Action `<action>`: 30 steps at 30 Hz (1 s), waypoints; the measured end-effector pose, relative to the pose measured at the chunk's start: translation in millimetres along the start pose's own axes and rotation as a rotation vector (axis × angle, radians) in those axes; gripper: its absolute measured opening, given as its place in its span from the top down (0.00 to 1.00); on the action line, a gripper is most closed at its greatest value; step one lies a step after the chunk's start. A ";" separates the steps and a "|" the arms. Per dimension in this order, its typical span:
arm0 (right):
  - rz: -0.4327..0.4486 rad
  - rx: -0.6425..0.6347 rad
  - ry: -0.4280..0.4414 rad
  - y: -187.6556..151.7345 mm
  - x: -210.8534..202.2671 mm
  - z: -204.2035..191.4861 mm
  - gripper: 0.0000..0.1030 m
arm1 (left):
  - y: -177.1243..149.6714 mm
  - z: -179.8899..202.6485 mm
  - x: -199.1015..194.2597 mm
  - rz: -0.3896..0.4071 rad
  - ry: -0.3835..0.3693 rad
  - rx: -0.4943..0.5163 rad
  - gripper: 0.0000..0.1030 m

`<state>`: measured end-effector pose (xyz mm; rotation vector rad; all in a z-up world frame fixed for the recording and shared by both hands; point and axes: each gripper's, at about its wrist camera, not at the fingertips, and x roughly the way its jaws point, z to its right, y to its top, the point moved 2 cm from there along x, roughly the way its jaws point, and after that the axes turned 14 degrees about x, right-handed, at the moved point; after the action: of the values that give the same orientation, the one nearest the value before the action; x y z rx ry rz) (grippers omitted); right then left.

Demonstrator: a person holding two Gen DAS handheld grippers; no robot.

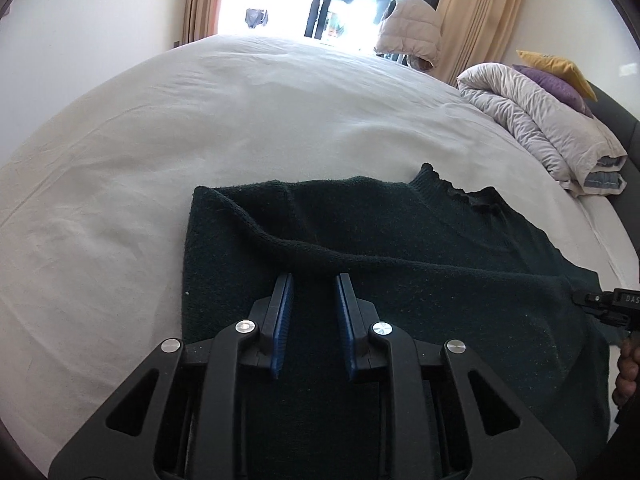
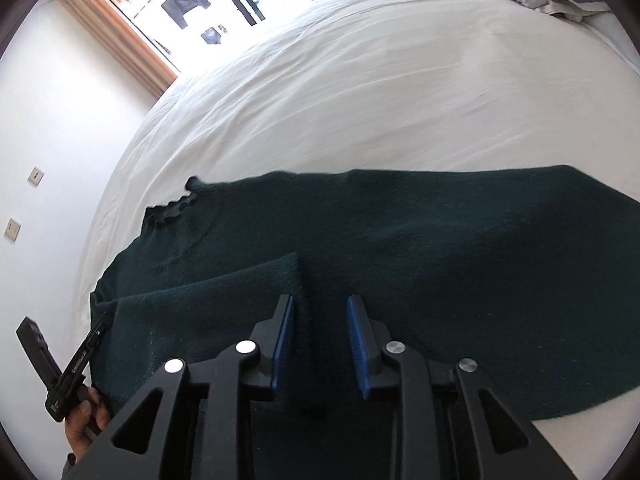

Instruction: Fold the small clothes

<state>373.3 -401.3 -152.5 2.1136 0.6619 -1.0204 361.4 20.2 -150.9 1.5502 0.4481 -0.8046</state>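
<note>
A dark green knit sweater (image 1: 420,248) lies flat on the white bed (image 1: 200,120), its ruffled collar (image 1: 460,190) toward the far right. A sleeve (image 1: 256,224) is folded across the body. My left gripper (image 1: 314,280) is open just above the sweater, at the edge of the folded sleeve. In the right wrist view the sweater (image 2: 440,240) spreads across the bed (image 2: 360,92), collar (image 2: 172,208) at left. My right gripper (image 2: 320,302) is open above the end of a folded sleeve (image 2: 224,284). Nothing is held in either one.
A crumpled duvet (image 1: 536,128) with purple and yellow pillows (image 1: 560,80) sits at the head of the bed on the right. A puffer jacket (image 1: 408,28) hangs by the bright window. The other gripper's handle and hand show at each frame's edge (image 2: 68,368).
</note>
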 end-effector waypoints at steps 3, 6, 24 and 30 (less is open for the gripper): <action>0.063 -0.016 0.137 -11.0 -33.5 -15.6 0.68 | -2.4 5.5 -1.2 0.006 0.011 0.009 0.80; 0.003 -0.122 0.263 -40.0 -38.1 -52.3 0.68 | -5.7 6.2 -2.5 0.005 0.018 0.016 0.80; 0.278 0.452 0.262 9.5 -128.8 224.2 0.39 | -6.1 2.8 2.0 0.007 0.024 0.030 0.79; 0.356 0.793 0.294 5.8 -177.4 381.4 0.39 | -4.7 5.1 3.5 0.004 0.041 0.046 0.79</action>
<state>100.8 -720.6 -179.1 2.9652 -0.0401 -0.8488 359.3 15.3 -156.6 1.6122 0.4592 -0.7853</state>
